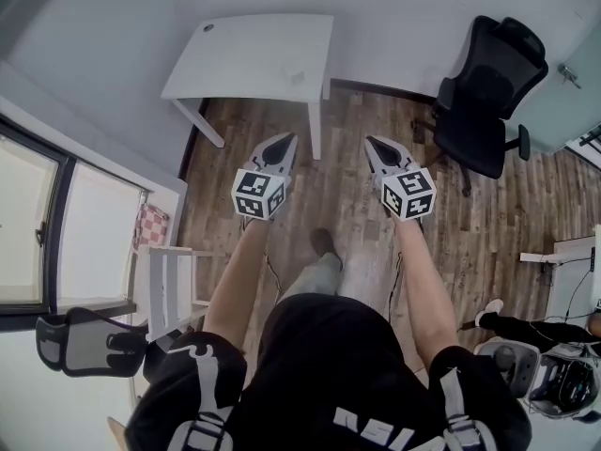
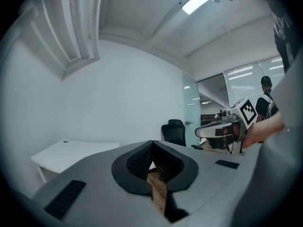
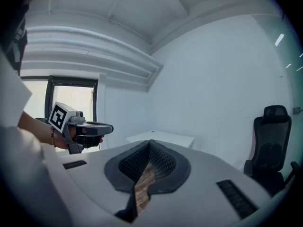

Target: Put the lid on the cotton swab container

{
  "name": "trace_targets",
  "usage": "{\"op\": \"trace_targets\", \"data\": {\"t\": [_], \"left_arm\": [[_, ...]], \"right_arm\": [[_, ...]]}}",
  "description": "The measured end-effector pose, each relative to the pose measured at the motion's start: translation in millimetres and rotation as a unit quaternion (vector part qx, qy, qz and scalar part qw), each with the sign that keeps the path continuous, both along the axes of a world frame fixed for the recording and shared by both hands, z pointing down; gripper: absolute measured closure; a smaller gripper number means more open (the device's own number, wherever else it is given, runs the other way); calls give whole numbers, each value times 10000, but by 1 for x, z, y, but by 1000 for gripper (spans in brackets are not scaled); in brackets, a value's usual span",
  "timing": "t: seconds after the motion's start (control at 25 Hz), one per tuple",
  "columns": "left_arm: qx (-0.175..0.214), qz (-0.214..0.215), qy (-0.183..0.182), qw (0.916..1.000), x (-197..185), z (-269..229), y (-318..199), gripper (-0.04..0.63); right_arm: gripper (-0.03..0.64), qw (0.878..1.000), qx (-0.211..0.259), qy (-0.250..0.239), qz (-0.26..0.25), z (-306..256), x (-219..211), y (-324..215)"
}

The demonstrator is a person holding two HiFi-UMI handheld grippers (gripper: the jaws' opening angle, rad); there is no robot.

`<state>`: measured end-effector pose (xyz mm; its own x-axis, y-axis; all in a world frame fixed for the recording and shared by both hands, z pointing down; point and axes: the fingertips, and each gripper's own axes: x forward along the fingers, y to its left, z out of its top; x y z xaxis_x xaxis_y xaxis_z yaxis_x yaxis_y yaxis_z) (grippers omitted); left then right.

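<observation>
The jaws of the left gripper [image 2: 152, 144] are squeezed tight together. Their black bumpy pads [image 2: 140, 161] meet at the tip and nothing is between them. The jaws of the right gripper [image 3: 150, 144] are squeezed tight too, and they hold nothing.

Both grippers point forward, side by side and a little apart. Each one has a cube with black and white squares on it. A bare arm [image 1: 235, 280] comes up behind the left gripper, and another arm [image 1: 427, 285] comes up behind the right one. They belong to a person in a black shirt [image 1: 329, 365] who stands on a brown wooden floor [image 1: 347, 167]. One shoe [image 1: 326, 244] pokes out below.

The grippers hang over the floor, just in front of the near edge of a white bench [image 1: 254, 54]. The bench stands against a pale wall [image 1: 122, 17]. One of its front legs [image 1: 316, 130] shows between the two grippers in the head view.

The cotton swab container and its lid are too small to make out. A faint pale speck [image 1: 298, 76] sits on the bench near its right edge, and I cannot tell what it is. A small dark dot [image 1: 208, 27] sits at the bench's far left corner.

A black office chair [image 1: 488, 92] stands on the floor to the right of the bench. A window [image 1: 56, 224] is on the left side of the room.
</observation>
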<state>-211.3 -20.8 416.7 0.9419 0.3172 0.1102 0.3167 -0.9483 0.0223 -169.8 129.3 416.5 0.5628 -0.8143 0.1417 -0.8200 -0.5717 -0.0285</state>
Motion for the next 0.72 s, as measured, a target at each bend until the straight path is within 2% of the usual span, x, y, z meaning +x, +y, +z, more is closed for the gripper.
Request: {"op": "trace_targets", "data": {"t": [0.48, 0.72], "left_arm": [[-111, -320, -95, 9994, 118, 6, -42, 571], [-140, -462, -129, 9988, 158, 12, -67, 571]], "right_arm": [[603, 9995, -83, -75, -288, 1, 130, -44], [603, 9990, -106, -84, -437, 3, 177, -73]]}}
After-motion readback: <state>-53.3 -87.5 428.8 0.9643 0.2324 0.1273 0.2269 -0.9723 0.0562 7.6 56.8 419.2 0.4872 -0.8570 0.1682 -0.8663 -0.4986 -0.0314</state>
